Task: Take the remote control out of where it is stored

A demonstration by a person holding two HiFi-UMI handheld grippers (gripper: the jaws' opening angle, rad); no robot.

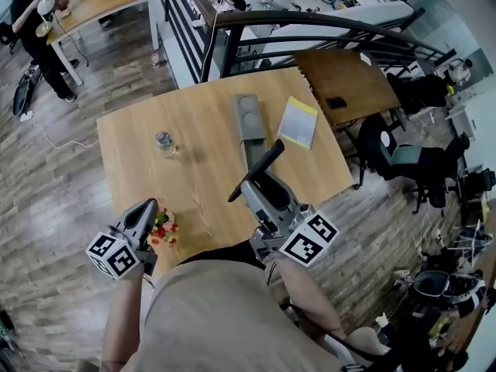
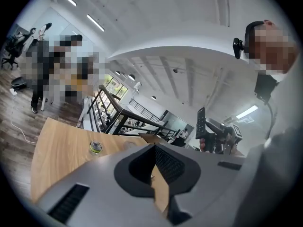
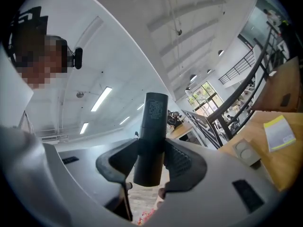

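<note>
Remote control [image 1: 256,170], grey holder [image 1: 249,120], notebook [image 1: 298,122], jar [image 1: 164,142]

A square wooden table [image 1: 201,130] stands on plank flooring. On it lie a long grey holder [image 1: 249,122], a yellow-and-white booklet [image 1: 298,122] beside it, a glass jar [image 1: 164,142], and red flowers [image 1: 163,229] at the near edge.

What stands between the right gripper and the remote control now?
Nothing visible. The right gripper has its jaws closed on the remote control, holding it in the air above the table, clear of the grey holder.
</note>
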